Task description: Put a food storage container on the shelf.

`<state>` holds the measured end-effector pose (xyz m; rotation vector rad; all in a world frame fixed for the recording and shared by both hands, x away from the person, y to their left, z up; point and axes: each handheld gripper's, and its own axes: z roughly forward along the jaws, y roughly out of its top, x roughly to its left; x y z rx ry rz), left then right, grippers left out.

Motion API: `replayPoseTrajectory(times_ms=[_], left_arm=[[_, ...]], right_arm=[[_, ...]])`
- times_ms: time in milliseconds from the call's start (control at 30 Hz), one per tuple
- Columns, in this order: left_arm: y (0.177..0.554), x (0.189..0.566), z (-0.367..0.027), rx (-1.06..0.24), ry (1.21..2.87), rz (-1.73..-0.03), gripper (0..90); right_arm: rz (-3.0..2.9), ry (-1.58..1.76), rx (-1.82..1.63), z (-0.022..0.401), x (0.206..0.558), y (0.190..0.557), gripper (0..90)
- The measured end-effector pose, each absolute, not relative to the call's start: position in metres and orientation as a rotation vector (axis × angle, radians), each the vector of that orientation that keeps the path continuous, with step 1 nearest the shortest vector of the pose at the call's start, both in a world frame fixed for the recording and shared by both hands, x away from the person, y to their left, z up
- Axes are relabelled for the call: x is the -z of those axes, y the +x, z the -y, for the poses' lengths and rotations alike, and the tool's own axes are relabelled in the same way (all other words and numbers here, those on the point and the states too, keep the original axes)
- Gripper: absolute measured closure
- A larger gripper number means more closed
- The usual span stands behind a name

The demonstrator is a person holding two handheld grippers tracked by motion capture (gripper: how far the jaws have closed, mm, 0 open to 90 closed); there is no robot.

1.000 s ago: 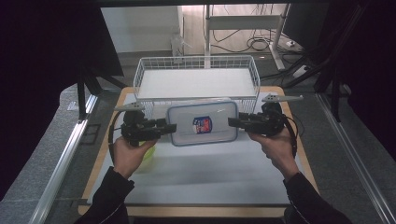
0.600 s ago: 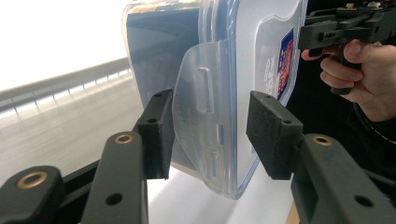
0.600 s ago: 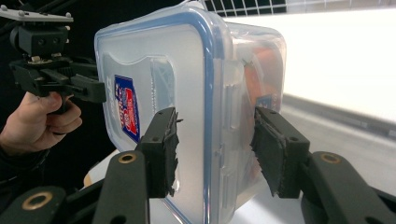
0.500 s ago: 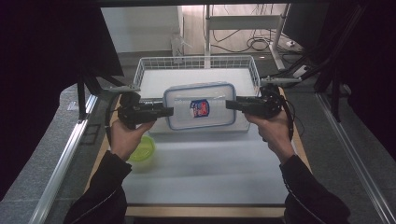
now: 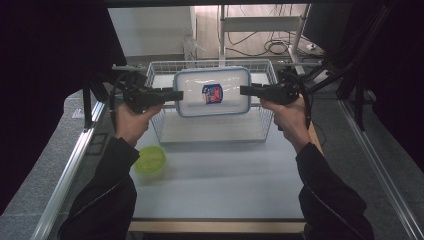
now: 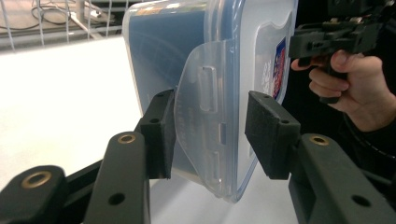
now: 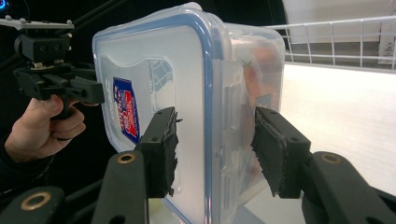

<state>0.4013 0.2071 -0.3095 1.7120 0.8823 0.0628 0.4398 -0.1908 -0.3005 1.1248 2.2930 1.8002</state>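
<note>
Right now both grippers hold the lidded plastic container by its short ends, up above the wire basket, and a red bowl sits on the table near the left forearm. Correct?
Not quite: the bowl is yellow-green, not red, as the high view shows. The rest holds: the left gripper and right gripper clamp the short ends of the lidded plastic container, held above the wire basket.

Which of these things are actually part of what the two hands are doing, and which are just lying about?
In the job:
- clear lidded box, carried between both tongs
- left tongs, gripping its left end
- right tongs, gripping its right end
- wire basket, right beneath the box

Just lying about:
- green bowl on the table
- cables on the floor behind
</note>
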Motion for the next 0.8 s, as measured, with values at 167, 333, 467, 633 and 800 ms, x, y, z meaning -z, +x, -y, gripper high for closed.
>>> replayPoseTrajectory(times_ms=[167,333,467,633,800], left_arm=[[0.415,0.305,-0.209,-0.050,1.706,-0.889,54.7],[0.431,0.306,-0.211,-0.023,1.699,-0.905,54.6],[0.442,0.308,-0.212,-0.009,1.697,-0.913,54.6],[0.451,0.312,-0.210,-0.008,1.702,-0.938,54.0],[0.453,0.315,-0.207,-0.011,1.710,-0.949,53.8]], right_arm=[[-2.285,1.130,-1.820,0.189,0.297,0.454,50.3],[-2.277,1.145,-1.804,0.187,0.292,0.468,50.0],[-2.277,1.166,-1.791,0.185,0.291,0.478,50.0],[-2.279,1.197,-1.785,0.185,0.297,0.488,49.6],[-2.277,1.210,-1.777,0.185,0.304,0.492,48.6]])
